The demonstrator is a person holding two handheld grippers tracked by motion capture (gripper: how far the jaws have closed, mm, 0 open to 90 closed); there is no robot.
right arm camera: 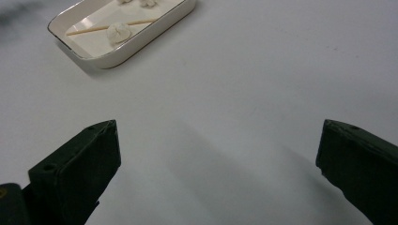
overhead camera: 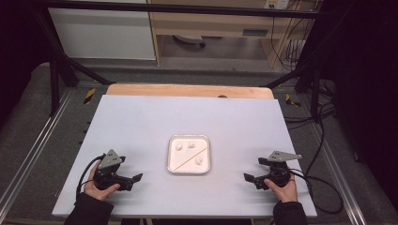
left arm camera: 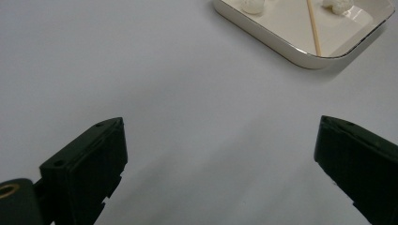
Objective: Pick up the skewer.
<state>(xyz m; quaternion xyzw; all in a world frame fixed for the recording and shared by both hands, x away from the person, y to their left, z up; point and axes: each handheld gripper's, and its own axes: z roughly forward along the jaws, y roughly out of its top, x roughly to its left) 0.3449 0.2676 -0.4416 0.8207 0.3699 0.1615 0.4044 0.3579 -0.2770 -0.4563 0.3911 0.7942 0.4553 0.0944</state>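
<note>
Here, at the left of the high view, the left gripper (overhead camera: 132, 180) rests low over the pale table (overhead camera: 141, 122), held in the person's left hand (overhead camera: 99, 190). Its fingers (left arm camera: 84, 168) stand spread wide with bare table between them, pointed toward the middle. Near the centre of the table sits a white square tray (overhead camera: 171, 161) with rounded corners. Three small white dough-like lumps (overhead camera: 180, 146) lie in it, two near the far edge and one nearer the right side, and a thin wooden stick (overhead camera: 187, 158) lies slantwise across it. At the right, the right gripper (overhead camera: 251, 179) sits in the right hand (overhead camera: 281, 187), well apart from the tray. Its fingers (right arm camera: 75, 173) are likewise spread, pinching nothing.
</note>
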